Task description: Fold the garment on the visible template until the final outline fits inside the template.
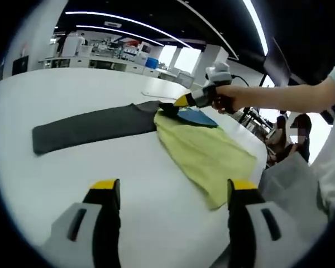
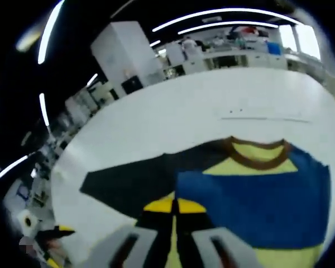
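Now the right claw (image 1: 178, 102) bites the shirt (image 1: 204, 148) on the white worktop (image 1: 72, 89).
Its jaws are pinched together on the shirt's blue part, beside the dark template (image 1: 89, 127); the left claw (image 1: 173, 192) hovers over bare worktop, jaws spread wide, holding nothing.

White table (image 1: 72, 100), garment (image 1: 206, 151), dark template (image 1: 89, 127)

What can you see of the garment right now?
The garment is a soft knit T-shirt, yellow with a blue panel and a brown collar. It lies flat on the white table, partly over a dark grey template. The right gripper, jaws together, touches its edge near the collar end.
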